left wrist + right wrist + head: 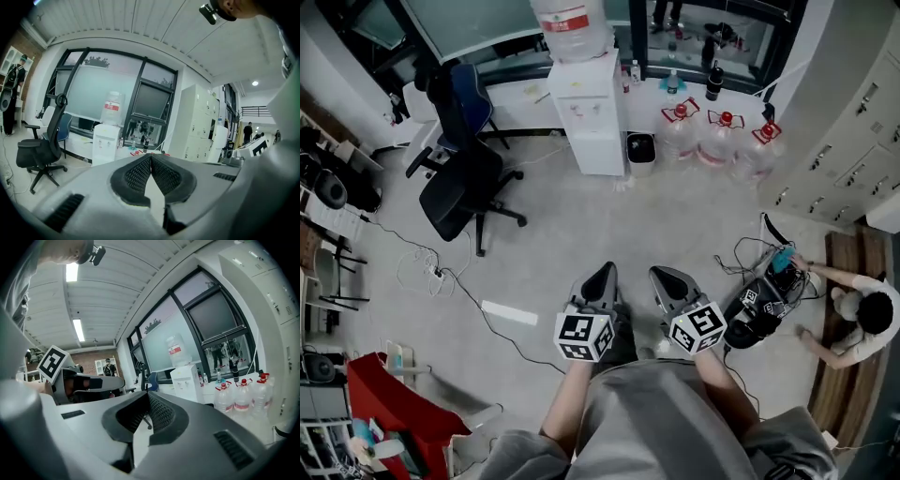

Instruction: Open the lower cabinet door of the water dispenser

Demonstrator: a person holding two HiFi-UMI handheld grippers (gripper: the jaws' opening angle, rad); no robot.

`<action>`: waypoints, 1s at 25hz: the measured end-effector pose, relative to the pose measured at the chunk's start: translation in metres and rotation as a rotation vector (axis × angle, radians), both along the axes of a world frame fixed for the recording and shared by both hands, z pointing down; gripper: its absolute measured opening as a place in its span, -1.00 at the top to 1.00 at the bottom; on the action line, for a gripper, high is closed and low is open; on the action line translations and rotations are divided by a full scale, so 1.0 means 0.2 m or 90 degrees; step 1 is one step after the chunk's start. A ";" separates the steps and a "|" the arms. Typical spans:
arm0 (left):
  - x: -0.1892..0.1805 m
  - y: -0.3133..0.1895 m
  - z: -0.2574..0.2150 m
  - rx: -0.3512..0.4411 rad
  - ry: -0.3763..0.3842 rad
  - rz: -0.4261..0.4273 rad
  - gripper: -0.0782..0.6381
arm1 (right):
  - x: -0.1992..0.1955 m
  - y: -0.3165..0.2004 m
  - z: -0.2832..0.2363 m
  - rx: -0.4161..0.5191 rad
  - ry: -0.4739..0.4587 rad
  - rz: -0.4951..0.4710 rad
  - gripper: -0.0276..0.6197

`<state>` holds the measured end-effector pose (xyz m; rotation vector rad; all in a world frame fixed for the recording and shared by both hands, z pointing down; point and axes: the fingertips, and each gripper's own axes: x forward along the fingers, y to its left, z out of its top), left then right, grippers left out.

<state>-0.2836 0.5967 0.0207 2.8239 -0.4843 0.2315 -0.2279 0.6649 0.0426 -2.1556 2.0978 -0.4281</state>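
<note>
Water dispenser (586,103) stands against the far window wall, well apart from the person, with its lower cabinet door (596,148) apparently shut (it is too small here to make out a handle). The left gripper (606,272) and the right gripper (662,274) both point toward it, jaws pressed together on nothing. Arriving with closed jaws would likely mean slipping off the door edge instead of catching it. A hard tug could rock the big bottle (572,28) on top, and the floor cable (478,314) invites a trip.
</note>
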 end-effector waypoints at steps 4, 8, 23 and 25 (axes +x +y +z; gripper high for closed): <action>0.15 -0.15 0.05 -0.012 -0.005 0.027 0.75 | 0.13 -0.14 0.04 -0.015 -0.003 0.021 0.88; 0.30 -0.34 0.07 -0.026 -0.004 0.051 0.75 | 0.26 -0.32 0.05 -0.031 -0.005 0.039 0.88; 0.70 -1.12 0.13 -0.067 -0.001 0.091 0.75 | 0.64 -1.05 0.06 -0.075 0.011 0.081 0.88; 0.73 -1.19 0.14 -0.072 0.000 0.094 0.75 | 0.66 -1.12 0.06 -0.077 0.013 0.083 0.88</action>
